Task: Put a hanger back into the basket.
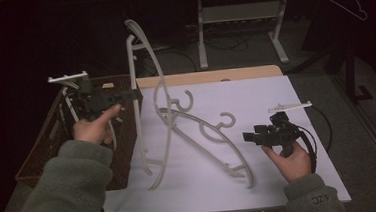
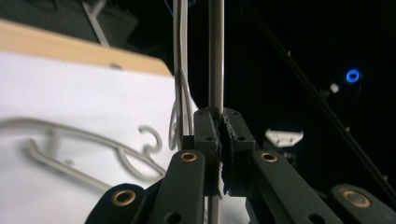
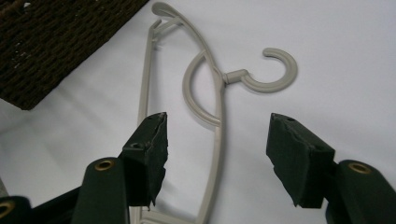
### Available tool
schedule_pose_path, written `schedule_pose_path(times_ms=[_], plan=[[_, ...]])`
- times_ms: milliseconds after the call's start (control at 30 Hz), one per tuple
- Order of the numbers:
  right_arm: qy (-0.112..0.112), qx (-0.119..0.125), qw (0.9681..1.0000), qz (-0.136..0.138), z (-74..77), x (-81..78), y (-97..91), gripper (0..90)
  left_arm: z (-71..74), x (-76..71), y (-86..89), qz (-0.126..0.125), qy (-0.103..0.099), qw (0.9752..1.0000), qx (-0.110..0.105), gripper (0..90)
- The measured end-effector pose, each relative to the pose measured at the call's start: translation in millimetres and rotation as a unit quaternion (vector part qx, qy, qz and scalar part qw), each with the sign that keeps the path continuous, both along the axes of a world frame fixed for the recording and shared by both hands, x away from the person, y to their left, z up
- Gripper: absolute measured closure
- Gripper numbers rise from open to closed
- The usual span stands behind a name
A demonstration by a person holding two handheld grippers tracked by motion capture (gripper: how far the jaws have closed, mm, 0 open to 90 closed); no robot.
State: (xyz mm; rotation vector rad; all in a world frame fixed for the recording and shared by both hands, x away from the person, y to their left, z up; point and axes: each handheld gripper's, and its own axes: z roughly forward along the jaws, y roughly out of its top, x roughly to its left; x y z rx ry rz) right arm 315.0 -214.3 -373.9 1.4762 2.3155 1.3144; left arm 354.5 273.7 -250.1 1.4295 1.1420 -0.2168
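Landmark: the wicker basket point(image 1: 39, 161) at the desk's point(image 1: 275, 95) left end.

1. Your left hand-held gripper point(image 1: 137, 94) sits above the basket's right wall, jaws pointing away from the basket. Jaws are closed tight on the straight bar of a beige hanger point(image 1: 133, 64). In the left gripper view the pads point(image 2: 232, 140) pinch that thin rod, w/ almost no gap. The held hanger stands upright just right of the basket: one end high above the gripper, the other end down at desk level near the basket's front right corner. Its curved arm point(image 1: 163, 102) bows out away from the basket.

2. Your right hand-held gripper point(image 1: 252, 135) is well apart from the basket, toward the desk's far right side, jaws pointing back toward the basket. Jaws stand wide apart and grip nothing. In the right gripper view the hanger's arm runs between the two pads point(image 3: 152, 140) w/o contact.

3. A second hanger point(image 1: 214, 144) lies flat on the white desk surface, between the basket and the right gripper. Hook point(image 3: 275, 70) lies on the side away from the basket.

4. A third hook point(image 1: 183, 101) shows on the desk just right of the upright hanger; probably a separate hanger, but the overlap makes it hard to confirm.

5. Basket contents: too dark to ID.
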Motion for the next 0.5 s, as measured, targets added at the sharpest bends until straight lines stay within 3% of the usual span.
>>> schedule_pose_path(times_ms=[100,133,200,300,500], plan=[[-0.001,0.001,1.0000,-0.003,-0.9,-0.8,-3.4,36.9,20.2,-1.8,31.4,0.033,-0.014,0.9993,-0.005,86.2],[-0.001,0.001,1.0000,-0.003,-0.9,-0.8,-3.4,36.9,20.2,-1.8,31.4,0.033,-0.014,0.9993,-0.005,86.2],[0.000,0.001,1.0000,-0.006,-1.6,-2.0,-5.3,36.3,31.9,-2.4,55.2,0.060,-0.022,0.9980,-0.006,86.2],[0.002,0.001,1.0000,-0.007,-2.3,-2.2,-6.5,36.1,37.1,-2.5,70.5,0.076,-0.025,0.9968,-0.006,86.2],[0.003,-0.003,1.0000,-0.007,-6.8,-4.2,-7.5,35.8,42.7,1.7,114.1,0.128,-0.023,0.9915,0.006,86.2]])
